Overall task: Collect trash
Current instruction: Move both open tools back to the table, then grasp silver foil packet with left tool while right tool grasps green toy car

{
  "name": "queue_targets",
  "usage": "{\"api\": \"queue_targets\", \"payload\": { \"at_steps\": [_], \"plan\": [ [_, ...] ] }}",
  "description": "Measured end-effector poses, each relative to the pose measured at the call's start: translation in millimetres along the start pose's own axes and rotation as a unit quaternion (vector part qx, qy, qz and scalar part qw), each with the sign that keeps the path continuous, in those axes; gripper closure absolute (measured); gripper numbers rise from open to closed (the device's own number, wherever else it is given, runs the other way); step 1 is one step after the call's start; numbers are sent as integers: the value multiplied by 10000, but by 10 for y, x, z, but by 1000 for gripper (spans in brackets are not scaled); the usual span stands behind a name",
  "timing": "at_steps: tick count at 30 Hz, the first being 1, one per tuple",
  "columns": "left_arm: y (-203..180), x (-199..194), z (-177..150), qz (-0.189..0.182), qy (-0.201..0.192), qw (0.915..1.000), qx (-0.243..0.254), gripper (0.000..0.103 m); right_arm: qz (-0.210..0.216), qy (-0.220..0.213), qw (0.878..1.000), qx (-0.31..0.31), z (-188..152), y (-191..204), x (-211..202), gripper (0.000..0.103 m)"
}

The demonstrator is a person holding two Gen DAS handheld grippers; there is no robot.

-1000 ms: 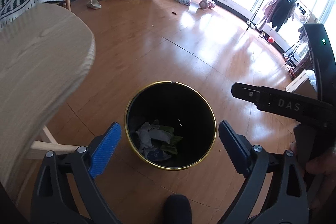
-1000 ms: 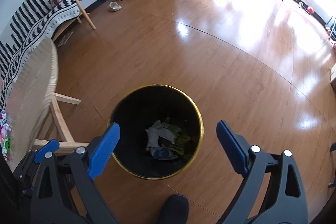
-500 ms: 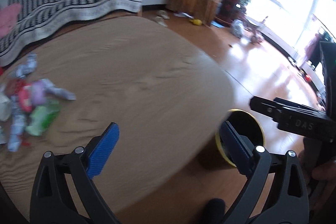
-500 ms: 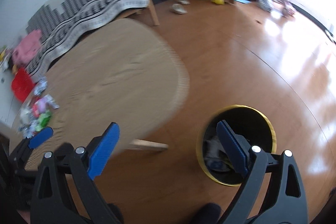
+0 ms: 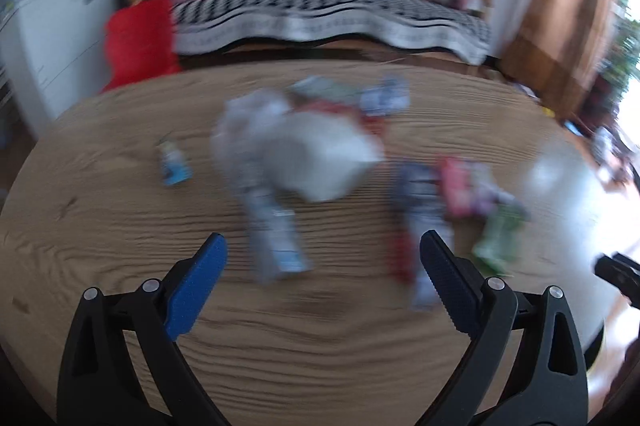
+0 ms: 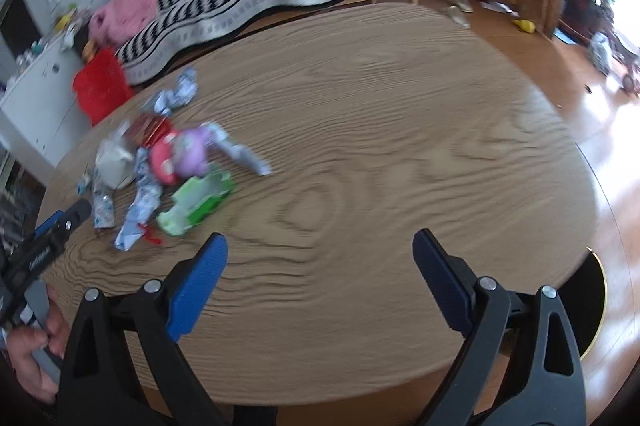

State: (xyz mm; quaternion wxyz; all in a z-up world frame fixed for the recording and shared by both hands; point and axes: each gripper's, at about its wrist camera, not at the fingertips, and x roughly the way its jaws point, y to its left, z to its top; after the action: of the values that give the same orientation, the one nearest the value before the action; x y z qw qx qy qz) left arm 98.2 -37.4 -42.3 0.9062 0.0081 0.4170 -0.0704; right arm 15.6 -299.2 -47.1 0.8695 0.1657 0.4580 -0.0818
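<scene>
Trash pile sits in one loose cluster on the far left part of the round wooden tabletop, seen from the right wrist; we count roughly eight pieces there, but overlaps make the count unsure. Clear ones: green wrapper, red wrapper, purple piece, white crumpled wad, several silvery-blue foil wrappers. Left wrist view is motion-blurred, so we can't count there; the pile lies just ahead of the left gripper. That gripper is spread wide with nothing between the jaws, pointed at the pile; we judge it's lining up for the next pick. Right gripper is likewise wide apart and empty, hanging over bare wood well apart from the trash. Two grippers, both idle-handed. One black bin with a gold rim peeks out past the tabletop's right edge, on the floor, likely kept close for drops.
</scene>
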Motion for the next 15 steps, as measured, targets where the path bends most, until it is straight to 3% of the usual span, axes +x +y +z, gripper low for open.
{"api": "queue_targets", "payload": {
  "at_steps": [4, 8, 10, 13, 14, 15],
  "plan": [
    [357, 274, -1, 112, 296, 9986, -435, 9, 104, 91, 9998, -120, 8, 217, 169, 12],
    [454, 452, 4, 221, 445, 9971, -572, 9, 156, 184, 9995, -191, 25, 434, 326, 12],
    [468, 533, 31, 270, 510, 9965, -598, 15, 189, 233, 9993, -223, 31, 524, 390, 12],
    [464, 576, 42, 350, 570, 9966, -484, 55, 230, 245, 9991, -242, 36, 588, 437, 12],
    [456, 597, 58, 420, 602, 9963, -436, 73, 234, 265, 9991, -238, 44, 617, 464, 12],
    [482, 572, 62, 406, 662, 9957, -505, 73, 261, 293, 9989, -236, 48, 653, 497, 12]
  ]
}}
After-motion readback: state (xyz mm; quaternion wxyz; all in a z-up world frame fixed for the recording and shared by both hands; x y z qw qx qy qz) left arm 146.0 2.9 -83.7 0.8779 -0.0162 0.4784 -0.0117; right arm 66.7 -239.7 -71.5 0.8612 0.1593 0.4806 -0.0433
